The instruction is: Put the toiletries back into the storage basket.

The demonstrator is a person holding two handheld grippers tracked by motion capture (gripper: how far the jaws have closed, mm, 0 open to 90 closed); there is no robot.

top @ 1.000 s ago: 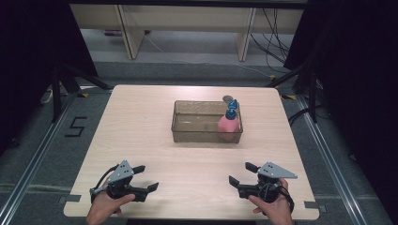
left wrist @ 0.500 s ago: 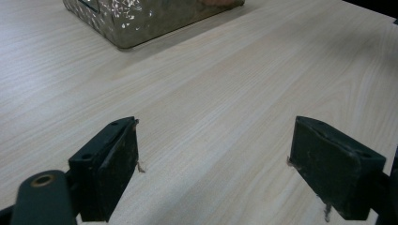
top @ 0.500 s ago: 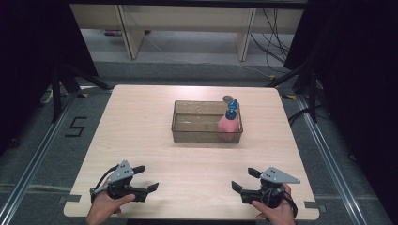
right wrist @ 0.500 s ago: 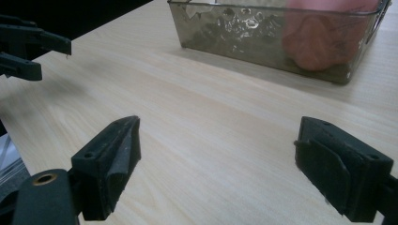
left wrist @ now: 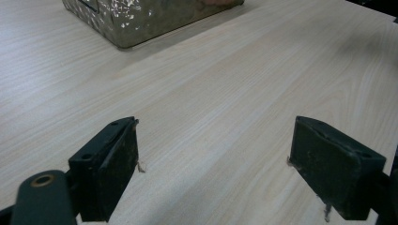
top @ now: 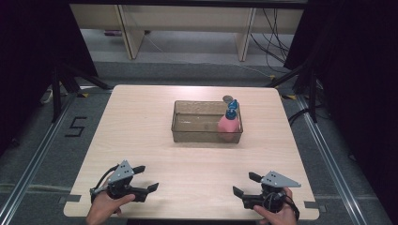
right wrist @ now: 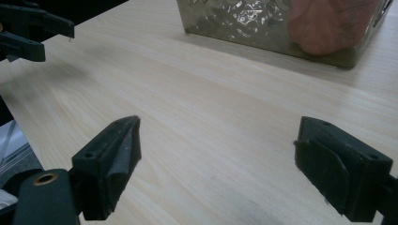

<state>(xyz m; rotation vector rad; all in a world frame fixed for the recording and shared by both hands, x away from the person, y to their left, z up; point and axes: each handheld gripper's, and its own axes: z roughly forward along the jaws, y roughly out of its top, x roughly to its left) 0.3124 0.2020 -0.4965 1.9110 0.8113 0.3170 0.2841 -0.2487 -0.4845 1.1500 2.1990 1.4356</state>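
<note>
A clear brownish plastic bin (top: 197, 123) stands in the middle of the wooden table. Inside its right end stands a pink bottle (top: 228, 125) with a blue cap. My left gripper (top: 146, 178) rests near the front left edge, open and holding nothing. My right gripper (top: 245, 184) rests near the front right edge, also open with nothing in it. In the left gripper view the open gripper (left wrist: 213, 159) frames bare wood, with the bin's corner (left wrist: 141, 18) far ahead. In the right gripper view the open gripper (right wrist: 218, 159) faces the bin (right wrist: 234, 21) and the pink bottle (right wrist: 328, 23).
A small round grey object (top: 228, 99) lies just behind the bin. Bare table (top: 141, 122) stretches between the grippers and the bin. The other gripper (right wrist: 33, 28) shows at the upper left of the right gripper view. Dark stands and cables flank the table.
My right gripper has slid slightly back toward the table's front edge. The left gripper, the bin and the bottle have stayed put.
</note>
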